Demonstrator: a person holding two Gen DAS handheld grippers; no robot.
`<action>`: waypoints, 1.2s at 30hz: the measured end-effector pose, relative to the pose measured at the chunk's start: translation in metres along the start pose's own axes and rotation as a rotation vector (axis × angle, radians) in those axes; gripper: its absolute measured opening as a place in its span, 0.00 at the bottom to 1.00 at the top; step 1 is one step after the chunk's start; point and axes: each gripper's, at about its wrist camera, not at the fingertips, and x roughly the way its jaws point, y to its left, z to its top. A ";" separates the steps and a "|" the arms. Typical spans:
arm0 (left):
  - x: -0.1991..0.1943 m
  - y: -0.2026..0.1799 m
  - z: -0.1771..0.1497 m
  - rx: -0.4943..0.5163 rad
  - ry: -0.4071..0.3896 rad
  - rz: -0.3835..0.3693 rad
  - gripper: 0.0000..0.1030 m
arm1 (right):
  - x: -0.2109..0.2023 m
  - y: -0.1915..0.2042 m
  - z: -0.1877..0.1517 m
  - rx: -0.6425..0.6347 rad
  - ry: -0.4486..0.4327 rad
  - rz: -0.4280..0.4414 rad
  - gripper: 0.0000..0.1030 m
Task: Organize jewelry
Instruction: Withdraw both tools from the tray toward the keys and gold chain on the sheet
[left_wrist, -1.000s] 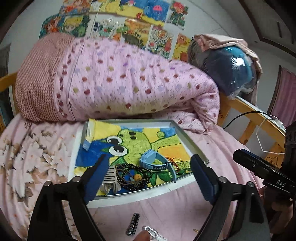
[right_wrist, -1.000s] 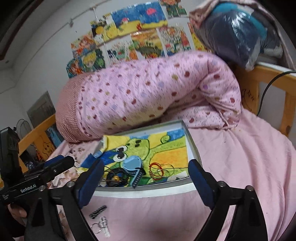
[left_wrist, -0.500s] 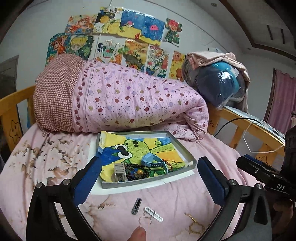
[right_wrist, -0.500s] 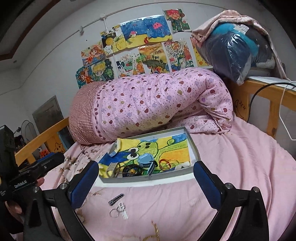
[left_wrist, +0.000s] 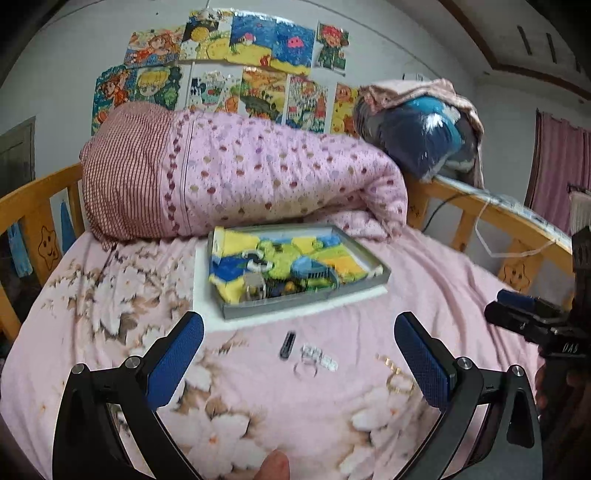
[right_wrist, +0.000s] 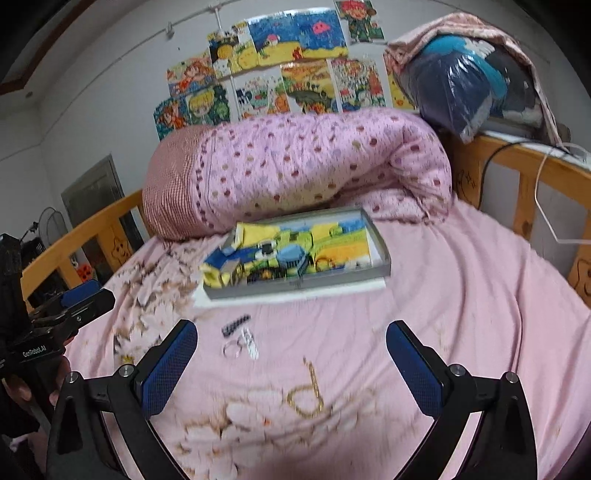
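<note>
A grey tray (left_wrist: 310, 297) (right_wrist: 299, 286) with a cartoon cloth lining sits on the pink bed and holds a blue watch (left_wrist: 314, 271) (right_wrist: 291, 256), dark beads and other pieces. In front of it on the sheet lie a black clip (left_wrist: 287, 344) (right_wrist: 235, 325), a silver ring (left_wrist: 304, 369) (right_wrist: 232, 349), a white beaded piece (left_wrist: 320, 356) (right_wrist: 250, 343) and a gold chain (left_wrist: 397, 376) (right_wrist: 308, 395). My left gripper (left_wrist: 299, 365) is open and empty above the ring. My right gripper (right_wrist: 291, 365) is open and empty above the gold chain.
A rolled pink polka-dot quilt (left_wrist: 240, 177) (right_wrist: 295, 170) lies right behind the tray. Wooden bed rails (left_wrist: 491, 218) (right_wrist: 524, 173) run along both sides. A bagged bundle (left_wrist: 421, 136) sits at the back right, with a cable by the rail.
Both grippers have pulled back and up from the tray. The loose pieces on the sheet now show fully between the open fingers. Both stay open and empty.
</note>
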 end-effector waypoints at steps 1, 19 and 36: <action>0.001 0.001 -0.006 0.003 0.017 0.001 0.98 | 0.000 0.000 -0.004 0.000 0.008 -0.004 1.00; 0.029 0.009 -0.070 0.020 0.224 0.025 0.98 | 0.042 0.003 -0.051 -0.042 0.238 -0.003 1.00; 0.055 0.009 -0.082 0.042 0.306 0.030 0.98 | 0.090 -0.008 -0.059 -0.106 0.366 0.136 1.00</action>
